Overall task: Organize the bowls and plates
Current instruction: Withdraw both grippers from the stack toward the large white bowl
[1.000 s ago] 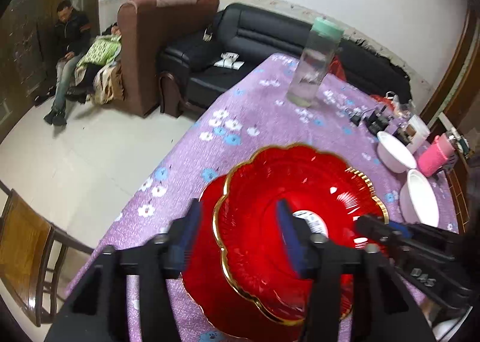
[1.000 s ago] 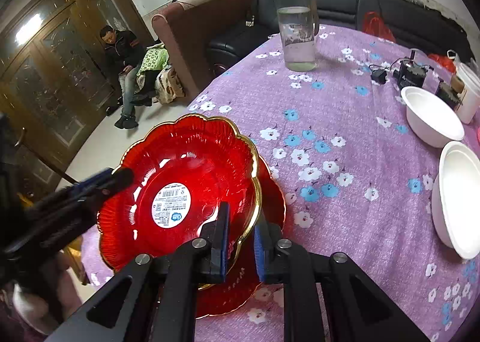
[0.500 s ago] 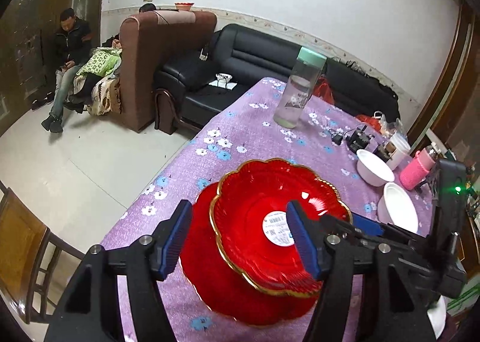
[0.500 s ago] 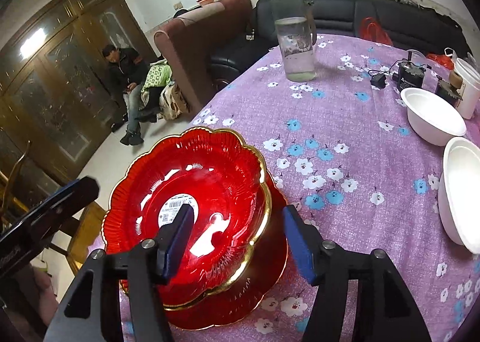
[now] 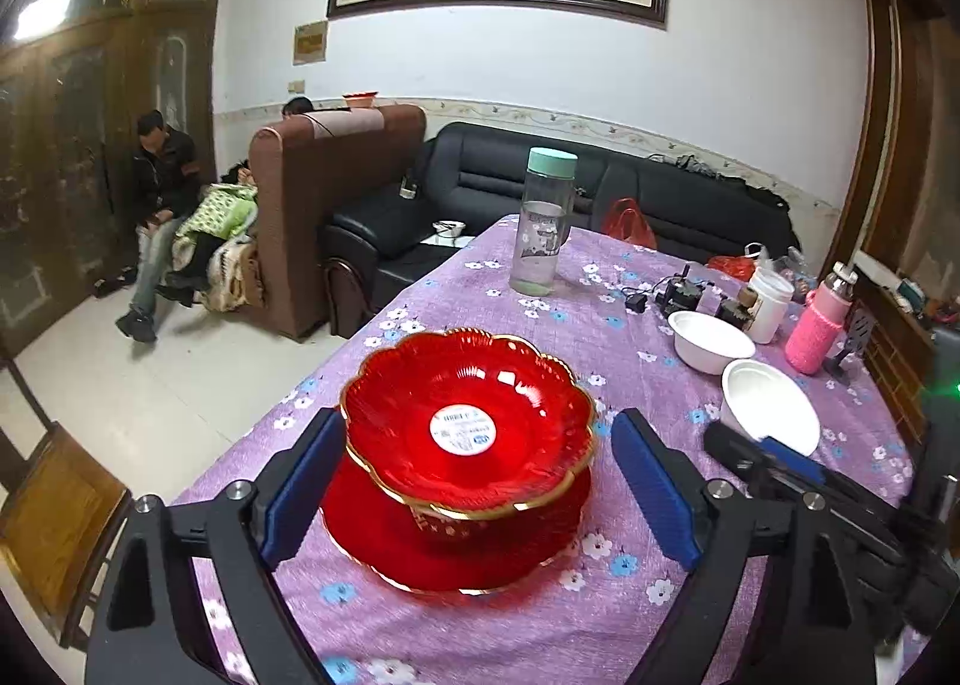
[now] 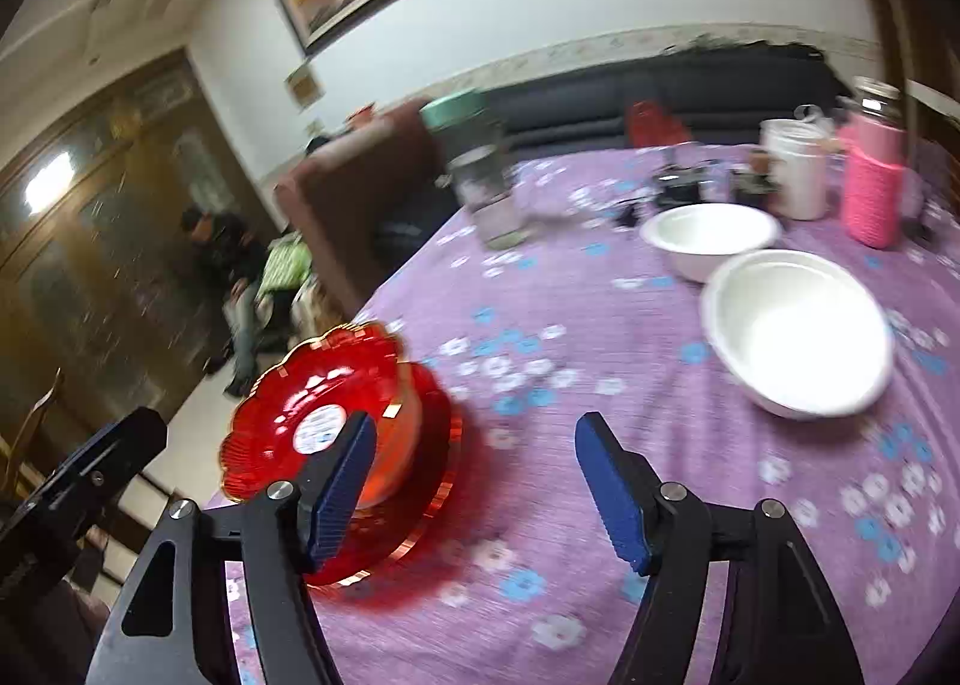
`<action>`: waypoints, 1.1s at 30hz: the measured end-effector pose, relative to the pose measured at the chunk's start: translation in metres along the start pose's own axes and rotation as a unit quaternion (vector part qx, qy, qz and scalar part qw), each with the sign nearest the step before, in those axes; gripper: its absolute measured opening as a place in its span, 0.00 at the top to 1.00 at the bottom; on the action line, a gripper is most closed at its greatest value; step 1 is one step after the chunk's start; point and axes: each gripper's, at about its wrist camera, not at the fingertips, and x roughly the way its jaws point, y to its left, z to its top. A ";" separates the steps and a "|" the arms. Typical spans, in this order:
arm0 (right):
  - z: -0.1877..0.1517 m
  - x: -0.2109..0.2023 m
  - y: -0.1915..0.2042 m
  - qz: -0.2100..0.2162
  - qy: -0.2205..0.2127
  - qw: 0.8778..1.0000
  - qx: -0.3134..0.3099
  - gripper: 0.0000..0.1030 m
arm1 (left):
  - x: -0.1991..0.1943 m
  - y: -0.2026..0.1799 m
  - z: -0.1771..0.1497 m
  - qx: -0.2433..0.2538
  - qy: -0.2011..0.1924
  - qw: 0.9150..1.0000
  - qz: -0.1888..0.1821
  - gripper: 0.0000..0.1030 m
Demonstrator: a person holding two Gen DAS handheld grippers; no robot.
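On the counter (image 5: pixel 600 289), near its left edge, a red scalloped bowl (image 5: pixel 468 433) sits stacked on a red plate (image 5: pixel 444 553). Left gripper (image 5: pixel 474 493) fingers have just been opening and stand wide, flanking the bowl without touching. Right gripper (image 6: pixel 474 493) fingers, likewise just opening, are wide over bare cloth, two white bowls (image 6: pixel 792 331) beyond.
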 end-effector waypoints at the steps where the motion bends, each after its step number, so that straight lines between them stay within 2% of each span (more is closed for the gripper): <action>1: -0.003 -0.007 -0.005 -0.011 -0.012 1.000 0.004 0.26 | -0.001 -0.008 -0.004 0.004 0.000 1.000 0.006 0.12; 6: -0.020 -0.035 -0.030 -0.067 -0.061 0.996 0.020 0.18 | -0.005 -0.032 -0.020 0.039 -0.008 0.999 0.030 0.11; 10: -0.024 -0.043 -0.042 -0.088 -0.067 0.994 0.019 0.18 | -0.007 -0.050 -0.028 0.062 -0.007 0.998 0.028 0.11; 18: -0.029 -0.057 -0.047 -0.112 -0.089 0.990 0.010 0.11 | -0.013 -0.069 -0.033 0.085 -0.010 0.996 0.026 0.11; 26: -0.031 -0.064 -0.049 -0.141 -0.117 0.983 -0.002 0.10 | -0.012 -0.075 -0.035 0.091 -0.001 0.996 0.015 0.11; 33: -0.028 -0.065 -0.068 -0.150 -0.104 0.983 0.027 0.10 | -0.006 -0.080 -0.037 0.096 0.006 0.995 0.006 0.11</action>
